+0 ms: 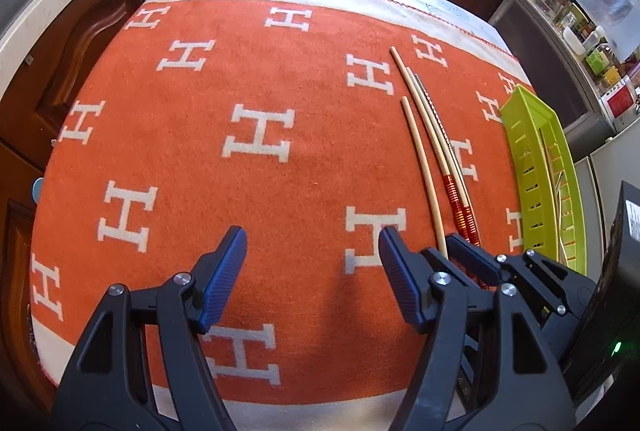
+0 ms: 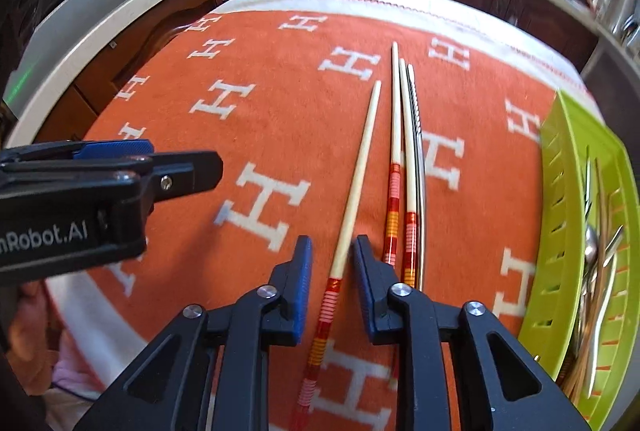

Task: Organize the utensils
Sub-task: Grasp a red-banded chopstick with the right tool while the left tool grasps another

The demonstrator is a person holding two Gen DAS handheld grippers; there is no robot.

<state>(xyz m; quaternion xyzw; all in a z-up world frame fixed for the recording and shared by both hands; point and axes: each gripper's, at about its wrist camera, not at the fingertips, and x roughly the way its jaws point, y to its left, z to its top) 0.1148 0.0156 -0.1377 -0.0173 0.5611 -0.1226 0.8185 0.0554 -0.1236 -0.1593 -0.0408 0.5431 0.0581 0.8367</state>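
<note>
A pale chopstick with red and orange bands (image 2: 362, 167) lies on the orange cloth. My right gripper (image 2: 332, 247) points down over it with a finger on each side. A gap shows at the left pad, so the jaws are open. To its right lie two more banded chopsticks (image 2: 394, 151) and a metal one (image 2: 416, 119). A lime green slotted tray (image 2: 556, 231) at the right holds spoons and chopsticks (image 2: 592, 251). My left gripper (image 1: 312, 243) hovers open over bare cloth, left of the chopsticks (image 1: 420, 159) and the tray (image 1: 524, 167).
The orange cloth with white H letters (image 1: 240, 91) covers the table. Dark wooden cabinets and a pale counter ring the far side. A black box with a green light (image 1: 616, 291) stands by the tray's near end. A hand (image 2: 28, 303) shows at lower left.
</note>
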